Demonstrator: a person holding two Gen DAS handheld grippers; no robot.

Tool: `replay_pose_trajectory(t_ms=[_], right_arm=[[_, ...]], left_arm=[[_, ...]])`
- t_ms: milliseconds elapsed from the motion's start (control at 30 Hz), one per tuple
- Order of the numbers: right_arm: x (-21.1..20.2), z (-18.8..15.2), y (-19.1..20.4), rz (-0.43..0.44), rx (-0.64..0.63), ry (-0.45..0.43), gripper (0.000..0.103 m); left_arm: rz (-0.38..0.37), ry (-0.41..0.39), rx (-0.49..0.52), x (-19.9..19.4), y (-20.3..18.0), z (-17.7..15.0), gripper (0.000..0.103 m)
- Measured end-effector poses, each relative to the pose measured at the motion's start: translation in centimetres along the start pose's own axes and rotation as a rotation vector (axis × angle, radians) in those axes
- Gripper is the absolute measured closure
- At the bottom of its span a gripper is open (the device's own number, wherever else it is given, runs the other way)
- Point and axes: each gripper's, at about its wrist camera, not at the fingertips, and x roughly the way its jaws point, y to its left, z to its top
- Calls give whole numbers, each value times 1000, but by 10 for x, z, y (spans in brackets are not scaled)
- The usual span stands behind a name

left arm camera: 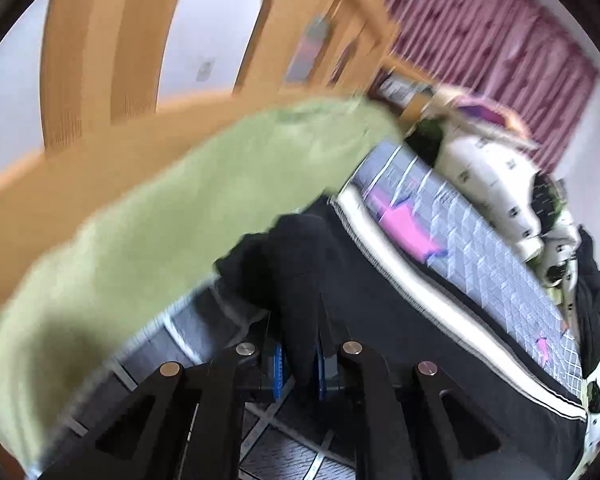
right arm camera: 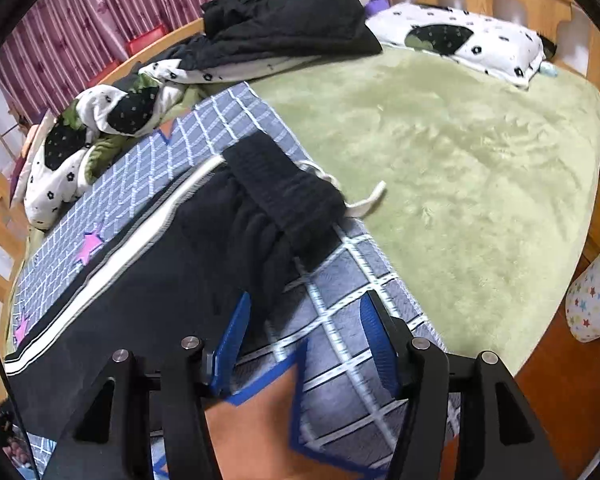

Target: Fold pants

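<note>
Pinching limp black pants (left arm camera: 300, 248) in left gripper (left arm camera: 299, 364); right gripper (right arm camera: 300, 340) spread wide, empty; best hold: waistband (right arm camera: 284, 196) at 12 o'clock.

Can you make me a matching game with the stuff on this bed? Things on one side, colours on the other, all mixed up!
Things:
1. pants
2. fuzzy blanket
3. curtain
4. claw pads

Colours:
A. blue
B. light green
C. black with a white stripe
D. dark pink

Pairs: 1-C, 2-B, 3-D, 4-A
</note>
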Motion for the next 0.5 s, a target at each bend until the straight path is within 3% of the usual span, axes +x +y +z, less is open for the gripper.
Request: replay_pose_trajectory(t_ms=[67,133,167,233,267,333,500], right_arm=[[-10,-1,12,9,5,-20,46],[-19,-4,28,31,2,-48,46],[-20,-4,38,46,-1,-52,46],[-21,-5,62,77,-27,-43,46],[-21,-5,73,82,-47,-40,46],[-22,-9,94,84,-97,-47,46],[-7,-15,150,97,-216,-29,46]], left_arm=[[34,35,50,6,2,-3,88],[50,171,13,24,17,-10,82],[50,197,-4,26,23,-12,77],[11,179,-34,12,36,-15,69],[25,166,-24,4,40,-15,56],[82,130,37,-16,38,-13,44],[2,104,137,-39,19,8,44]])
